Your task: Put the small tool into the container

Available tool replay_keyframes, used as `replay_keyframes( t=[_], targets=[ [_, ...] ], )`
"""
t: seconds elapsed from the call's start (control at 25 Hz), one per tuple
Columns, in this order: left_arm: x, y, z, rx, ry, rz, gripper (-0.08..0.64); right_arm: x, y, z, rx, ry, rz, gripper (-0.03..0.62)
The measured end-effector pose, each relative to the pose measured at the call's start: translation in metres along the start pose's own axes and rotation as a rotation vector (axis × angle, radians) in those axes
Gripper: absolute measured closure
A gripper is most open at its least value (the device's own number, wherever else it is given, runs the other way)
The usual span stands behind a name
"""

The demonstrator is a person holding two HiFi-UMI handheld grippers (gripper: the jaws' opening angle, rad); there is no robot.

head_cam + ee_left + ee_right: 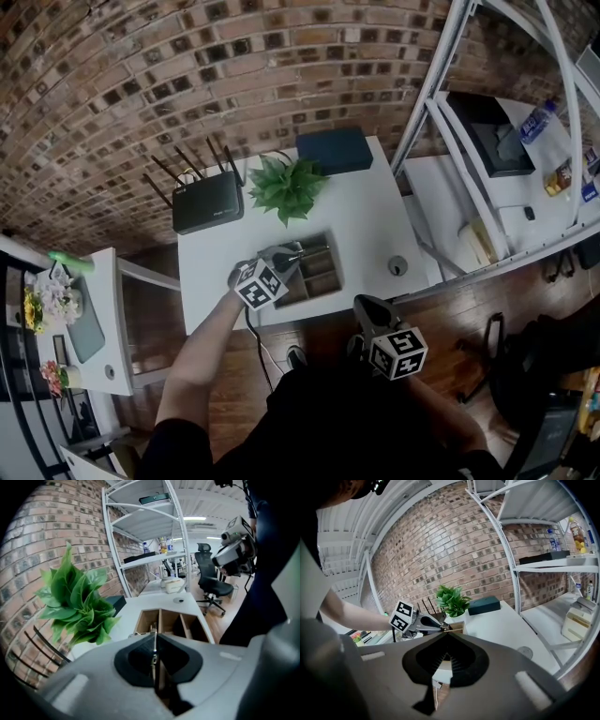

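A wooden container (309, 240) with several compartments sits on the white table (370, 220). My left gripper (298, 251) hangs over its left side, shut on a small thin metal tool (153, 657) that pokes out past the tips. The left gripper view looks down over the container's dividers (160, 620). In the right gripper view the left gripper (442, 628) holds the tool (451, 630) above the container's rim (458, 626). My right gripper (361, 302) is off the table's front edge, jaws together and empty; its own view (447, 635) shows the tips meeting.
A green potted plant (286, 187) stands just behind the container, with a black router (206, 206) to its left and a dark blue box (335, 150) behind. A round disc (397, 265) lies on the table's right. A white shelf rack (469, 141) stands at the right.
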State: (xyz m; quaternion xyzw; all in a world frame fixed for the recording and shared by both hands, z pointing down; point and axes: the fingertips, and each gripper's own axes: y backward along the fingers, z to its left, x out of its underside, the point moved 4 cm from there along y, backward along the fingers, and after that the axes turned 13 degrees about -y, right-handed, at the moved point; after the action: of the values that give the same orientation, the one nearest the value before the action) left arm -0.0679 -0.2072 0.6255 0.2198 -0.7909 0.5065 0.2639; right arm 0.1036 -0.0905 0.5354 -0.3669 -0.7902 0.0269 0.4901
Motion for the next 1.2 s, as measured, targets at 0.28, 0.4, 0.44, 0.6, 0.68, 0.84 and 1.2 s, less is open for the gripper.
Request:
replay_keyframes(
  t=[0.28,0.4,0.44,0.6,0.68,0.84,1.2],
  targets=[
    [0.0,0.001,0.001,-0.017,0.048,0.019,0.517,0.004,0.0,-0.004,-0.02,-0.028,0.008,0.581],
    [-0.004,0.006,0.001,-0.039,0.072,0.011,0.46,0.003,-0.001,-0.005,-0.025,-0.024,0.013,0.581],
    [-0.005,0.008,0.002,-0.053,0.082,0.007,0.442,0.003,-0.001,-0.005,-0.027,-0.022,0.015,0.581],
    [-0.012,0.028,-0.001,-0.133,0.196,-0.037,0.405,0.003,-0.003,-0.003,-0.049,-0.011,0.025,0.581],
    [-0.02,0.042,-0.009,-0.16,0.303,-0.081,0.405,0.004,-0.004,-0.003,-0.062,-0.008,0.034,0.581],
    [-0.047,0.072,-0.042,-0.16,0.541,-0.227,0.405,0.009,-0.009,-0.002,-0.087,-0.005,0.057,0.581],
    [-0.059,0.126,-0.11,-0.31,0.895,-0.36,0.443,0.018,-0.015,0.011,-0.163,0.011,0.103,0.581]
  ],
)
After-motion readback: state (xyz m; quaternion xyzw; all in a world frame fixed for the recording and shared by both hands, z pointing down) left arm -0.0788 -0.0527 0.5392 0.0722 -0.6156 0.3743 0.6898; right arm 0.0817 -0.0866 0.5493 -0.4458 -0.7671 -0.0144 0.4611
